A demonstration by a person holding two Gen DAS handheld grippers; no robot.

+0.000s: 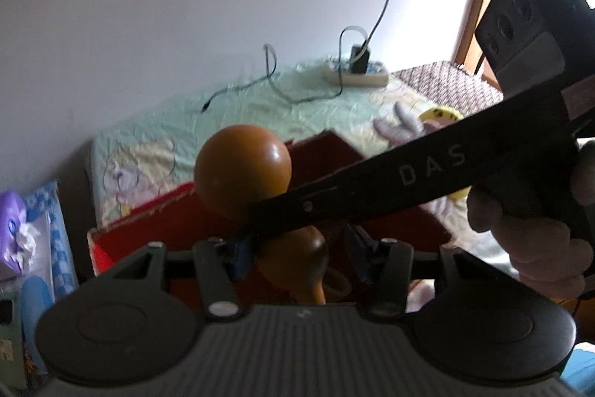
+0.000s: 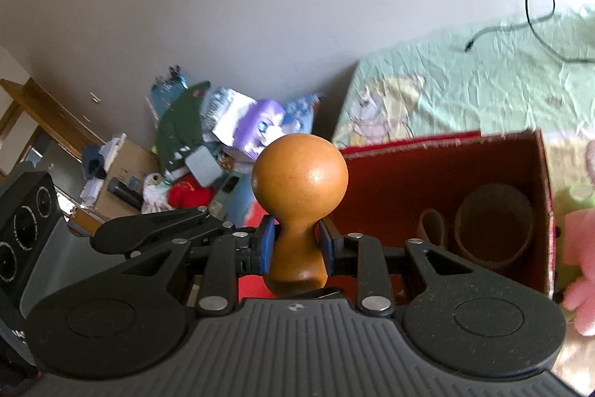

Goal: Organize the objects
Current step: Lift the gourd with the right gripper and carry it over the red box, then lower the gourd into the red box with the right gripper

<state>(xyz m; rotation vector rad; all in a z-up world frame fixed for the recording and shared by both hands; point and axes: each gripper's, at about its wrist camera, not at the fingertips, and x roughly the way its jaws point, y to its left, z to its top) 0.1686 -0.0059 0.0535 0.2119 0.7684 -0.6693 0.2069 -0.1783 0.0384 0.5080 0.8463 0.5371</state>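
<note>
Bedding in pale green, a crinkled sheet with faded cartoon prints (image 2: 465,88), fills the far side of both views against a plain white wall (image 1: 186,6). On the sheet rests an open red cardboard box (image 2: 446,151) with a dark red inside. In the right wrist view a brown cylindrical cup (image 2: 494,226) stands in the box's far right corner, with a smaller brown ring-shaped piece (image 2: 431,229) just beside it on the left.

Left of the bed, a heap of clutter (image 2: 208,144) lies on the floor against the wall: bags, cartons and packets, too jumbled to name one by one.

The right gripper (image 2: 296,244) holds a glossy orange-brown wooden gourd-shaped object (image 2: 299,173). Its blue-padded fingers (image 2: 268,240) pinch the narrow neck, with the round head standing upright above them. The gourd hangs just beside the box's near left edge.

In the left wrist view, the right gripper's long black body crosses the frame diagonally, gripped by a person's hand (image 1: 539,229) at the right edge. The left gripper (image 1: 297,248) sits below it, fingers spread apart around the gourd's lower bulb without visibly pressing on it.

A white power strip (image 1: 357,73) with a black plug and trailing cable lies at the sheet's far edge. A pink plush toy (image 2: 580,270) lies right of the box.
</note>
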